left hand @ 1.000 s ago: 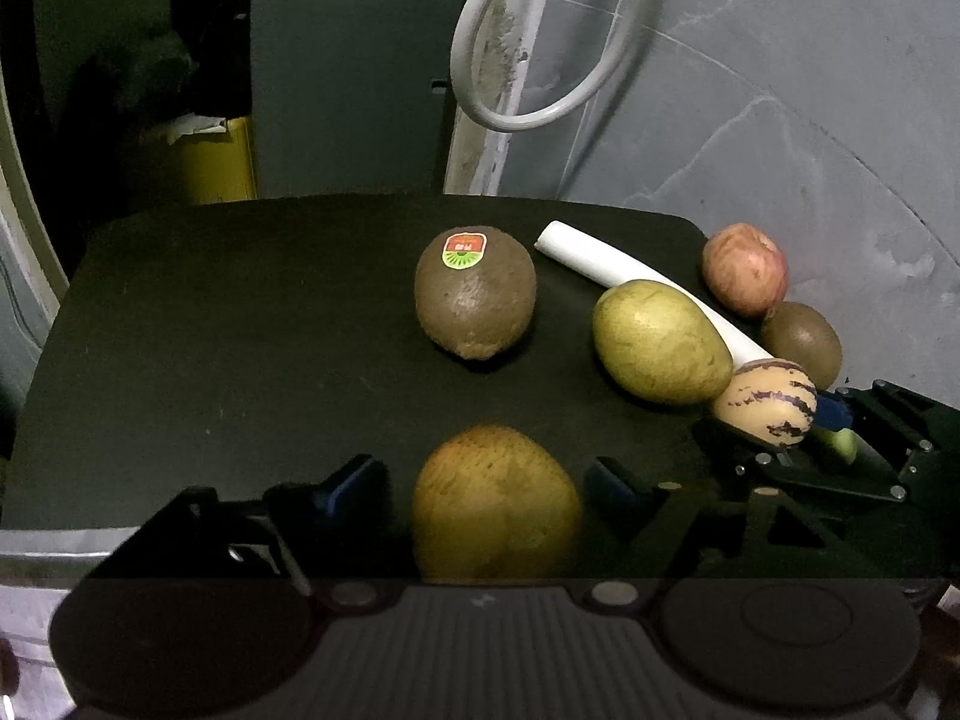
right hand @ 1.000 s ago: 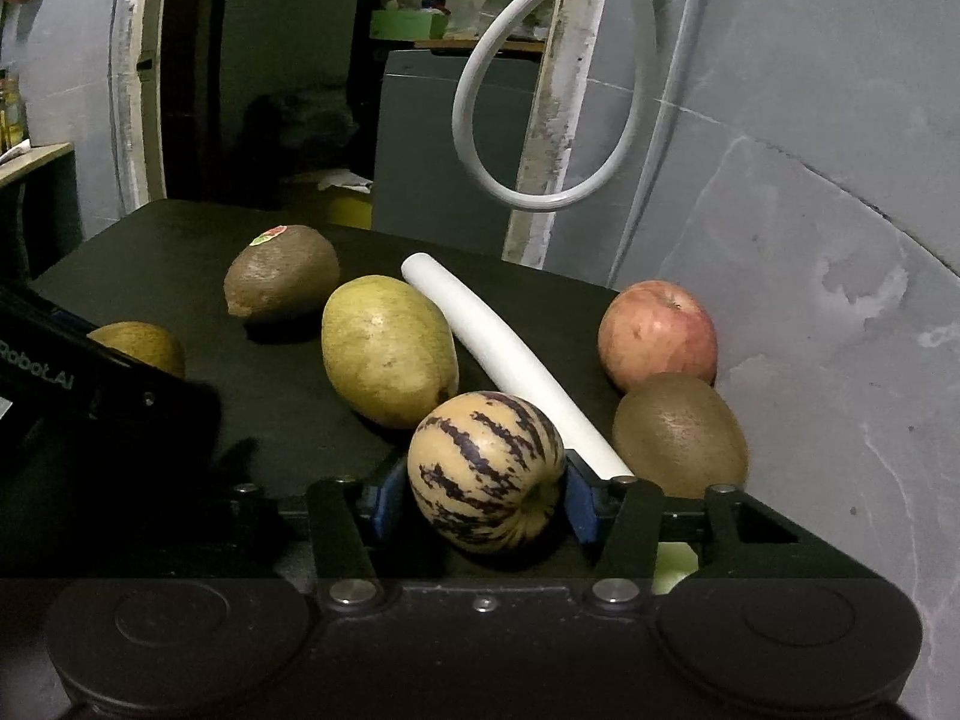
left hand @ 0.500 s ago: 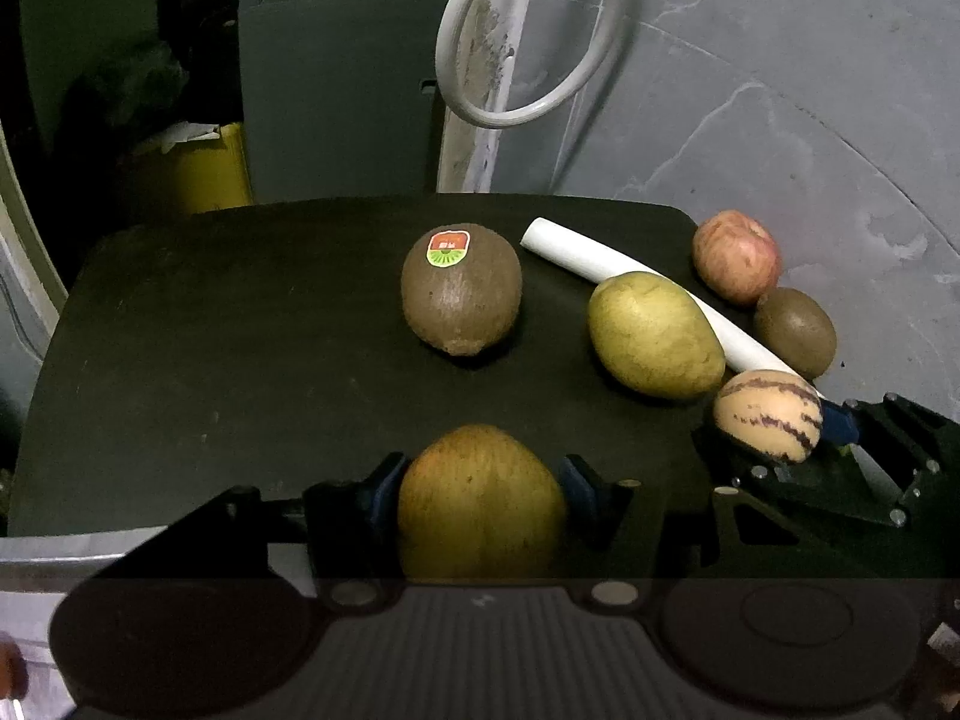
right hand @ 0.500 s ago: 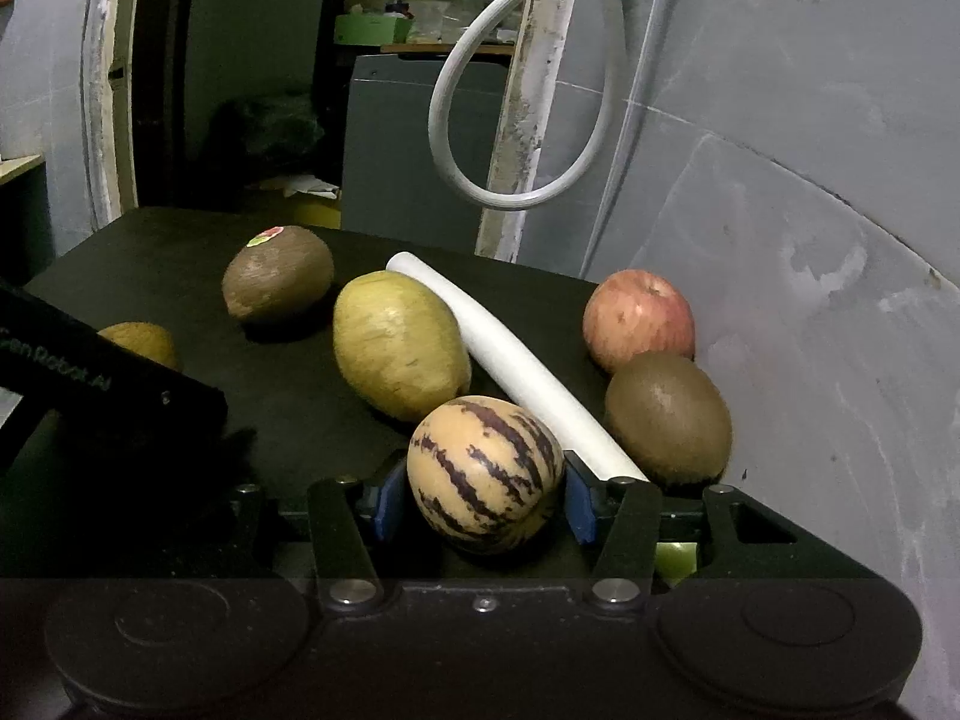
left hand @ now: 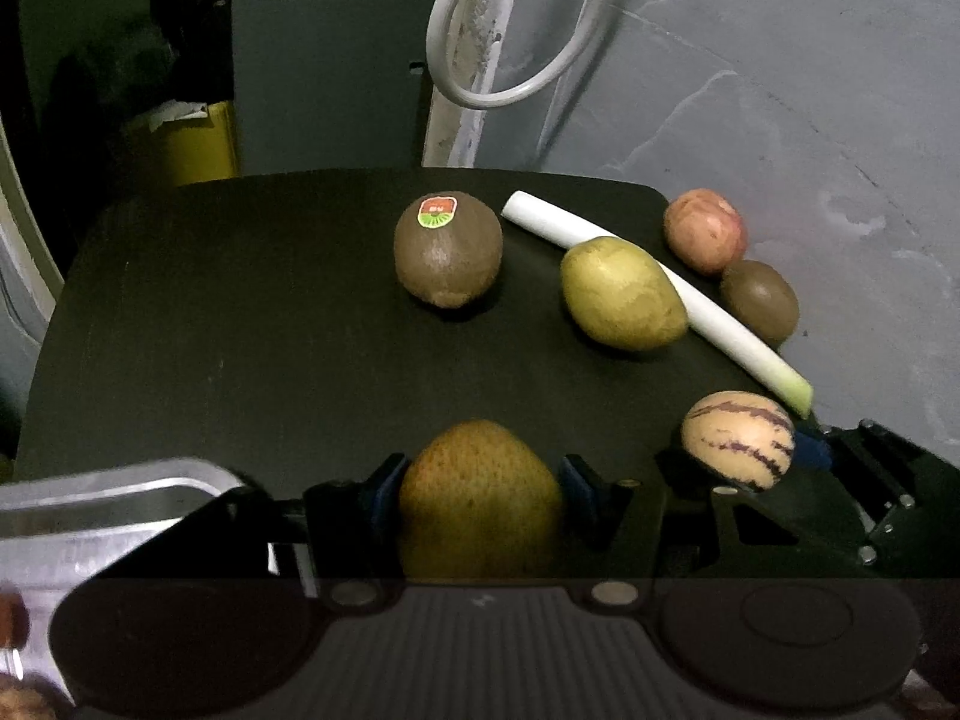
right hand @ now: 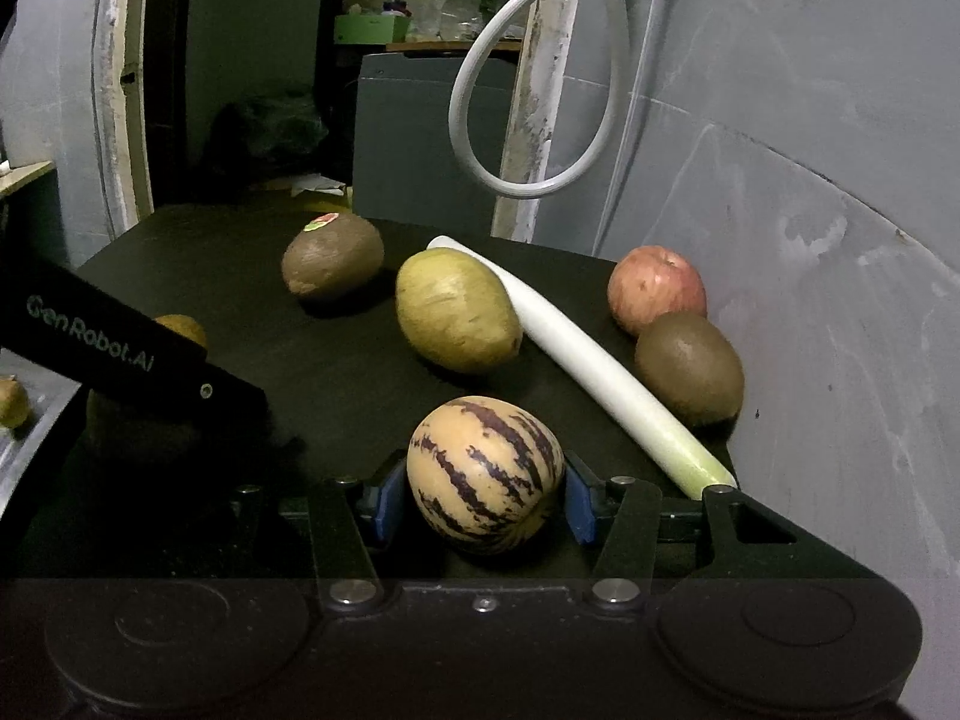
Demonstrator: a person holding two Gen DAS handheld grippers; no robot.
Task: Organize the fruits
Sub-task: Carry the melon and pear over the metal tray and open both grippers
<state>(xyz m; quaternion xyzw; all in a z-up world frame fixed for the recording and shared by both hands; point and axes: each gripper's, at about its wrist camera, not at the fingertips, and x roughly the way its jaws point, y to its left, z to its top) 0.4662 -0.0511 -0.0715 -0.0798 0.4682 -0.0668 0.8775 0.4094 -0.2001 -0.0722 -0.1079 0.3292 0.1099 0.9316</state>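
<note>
My left gripper [left hand: 480, 480] is shut on a rough yellow-brown fruit [left hand: 480, 510] at the near edge of the black table [left hand: 240, 330], with both blue pads against its sides. The right gripper [right hand: 483, 492] is shut on a striped cream melon [right hand: 486, 474], which also shows low on the right in the left wrist view as the striped melon [left hand: 738, 441]. On the table lie a stickered kiwi [left hand: 447, 249], a yellow-green fruit [left hand: 621, 294], a white leek stalk [left hand: 738, 336], a red apple [left hand: 705, 231] and a second kiwi [left hand: 759, 300].
A metal tray [left hand: 90, 510] sits at the table's near left, and a small fruit [right hand: 12, 402] lies on it. A grey wall [right hand: 840, 240] runs close along the right side. A white hose loop [right hand: 540, 120] hangs behind the table.
The left jaws have closed onto the yellow-brown fruit. The right gripper has drawn the striped melon back from the leek, baring its green end. The metal tray has come into the left wrist view.
</note>
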